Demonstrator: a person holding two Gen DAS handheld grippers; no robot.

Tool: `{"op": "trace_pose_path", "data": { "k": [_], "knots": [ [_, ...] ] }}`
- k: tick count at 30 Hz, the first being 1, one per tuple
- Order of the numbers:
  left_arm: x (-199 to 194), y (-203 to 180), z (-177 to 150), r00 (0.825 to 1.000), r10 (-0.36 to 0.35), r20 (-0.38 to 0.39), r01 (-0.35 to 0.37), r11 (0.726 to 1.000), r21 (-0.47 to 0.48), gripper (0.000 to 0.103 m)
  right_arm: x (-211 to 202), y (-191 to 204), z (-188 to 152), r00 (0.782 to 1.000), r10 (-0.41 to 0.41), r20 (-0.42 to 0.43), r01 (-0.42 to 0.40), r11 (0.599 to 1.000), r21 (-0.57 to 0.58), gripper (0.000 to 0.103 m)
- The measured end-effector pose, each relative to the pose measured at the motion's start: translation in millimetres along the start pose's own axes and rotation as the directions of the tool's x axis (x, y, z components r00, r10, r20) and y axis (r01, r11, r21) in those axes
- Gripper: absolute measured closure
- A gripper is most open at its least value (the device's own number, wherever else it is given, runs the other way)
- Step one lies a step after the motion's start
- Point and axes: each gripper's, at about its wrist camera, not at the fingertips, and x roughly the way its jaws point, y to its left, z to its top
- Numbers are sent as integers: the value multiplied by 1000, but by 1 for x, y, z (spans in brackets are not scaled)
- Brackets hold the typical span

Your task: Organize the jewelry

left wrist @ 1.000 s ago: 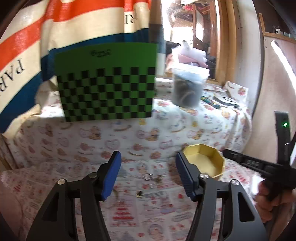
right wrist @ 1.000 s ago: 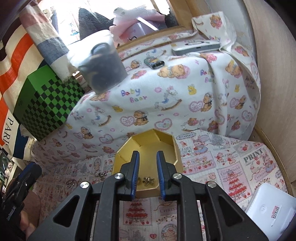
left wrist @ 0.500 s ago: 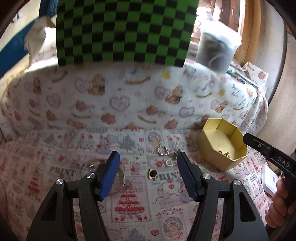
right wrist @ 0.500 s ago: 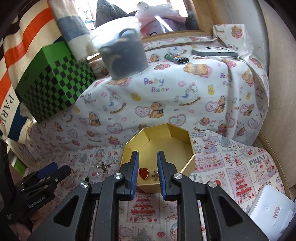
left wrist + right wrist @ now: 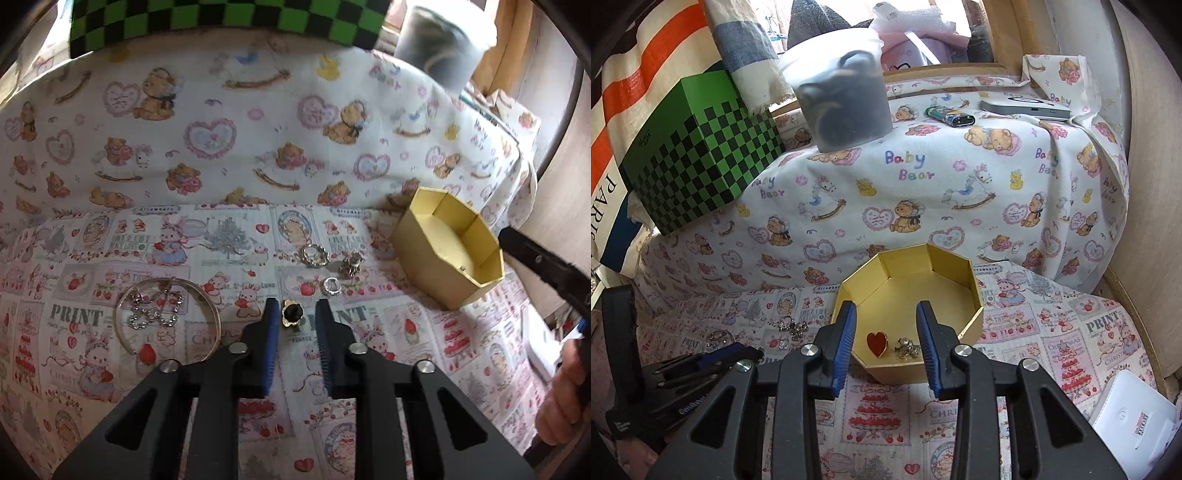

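Left gripper [image 5: 294, 314] straddles a small black-and-gold piece [image 5: 291, 314] lying on the printed cloth [image 5: 92, 258]; the blue fingers [image 5: 271, 321] stand a little apart on either side of it, not yet touching, so these tongs are open. In this left wrist view the landmark is the yellow octagonal box [image 5: 417, 243], which sits to the right of and beyond the piece. Between piece and box lie a silver wavy ring [image 5: 314, 255], a smaller ring [image 5: 331, 286] and a little gold charm [image 5: 351, 263]. Well to the left of the box, a bangle [image 5: 212, 312] encircles a sparkly chain [image 5: 155, 310]. The piece is roughly round, with no clear long axis, so a straight squeeze should likely do.

Right gripper [image 5: 886, 334], in the right wrist view, hovers over the near edge of the yellow octagonal box [image 5: 971, 321] with its fingers spread wide and nothing between them. Inside the box, against the near wall, rest a red heart [image 5: 876, 341] and a gold charm [image 5: 907, 347]. Left of the box, the other tool's tips and loose jewelry show low on the cloth. For the black-and-gold piece the left hand is clearly nearer.
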Motion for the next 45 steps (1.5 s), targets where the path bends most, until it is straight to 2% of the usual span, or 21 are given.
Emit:
{"op": "trace_pose_path", "data": {
  "k": [5, 6, 11, 15, 18, 22, 24, 27, 30, 37, 38, 39, 40, 45],
  "knots": [
    [8, -3, -1, 1000, 27, 1, -27, 999, 22, 95, 0, 3, -1, 1000, 2, 3, -2, 1000, -16, 67],
    [7, -3, 0, 1000, 29, 4, -29, 999, 21, 101, 0, 4, -1, 1000, 3, 3, -3, 1000, -18, 67],
    [-9, 1, 4, 998, -14, 57, 14, 1000, -12, 101, -3, 8, -3, 1000, 18, 9, -17, 999, -38, 67],
    [-31, 8, 9, 993, -34, 115, 40, 998, -54, 101, -5, 17, -3, 998, 68, 6, -68, 996, -52, 67],
    [-43, 15, 9, 987, -23, 158, 36, 997, -75, 101, 2, 34, -4, 995, 94, -24, -96, 991, -92, 67],
    [-46, 31, 11, 985, 23, 171, -3, 993, -116, 101, 21, 55, 2, 988, 133, -80, -142, 982, -126, 67],
    [-43, 37, 11, 987, 22, 157, -1, 991, -131, 101, 35, 65, 4, 987, 103, -120, -121, 981, -152, 67],
    [-41, 42, 11, 988, 42, 152, -20, 989, -144, 101, 58, 80, 4, 972, 100, -212, -138, 975, -173, 67],
    [-43, 49, 10, 989, 22, 148, 3, 986, -168, 101, 73, 92, 2, 972, 46, -231, -97, 972, -214, 68],
    [-46, 55, 12, 987, 29, 158, 1, 982, -187, 101, 98, 104, -3, 964, 4, -266, -73, 965, -250, 81],
    [-47, 56, 12, 987, 33, 159, -3, 983, -185, 101, 100, 103, -3, 963, 4, -270, -73, 966, -248, 84],
    [-48, 56, 12, 986, 37, 160, -8, 983, -182, 101, 102, 103, -3, 961, 2, -277, -73, 967, -245, 92],
    [-48, 56, 12, 986, 41, 160, -11, 984, -179, 101, 104, 104, -4, 960, 7, -281, -77, 968, -240, 93],
    [-48, 53, 10, 987, 41, 158, -15, 987, -162, 101, 92, 102, -6, 967, 12, -253, -77, 966, -248, 94]
  ]
}}
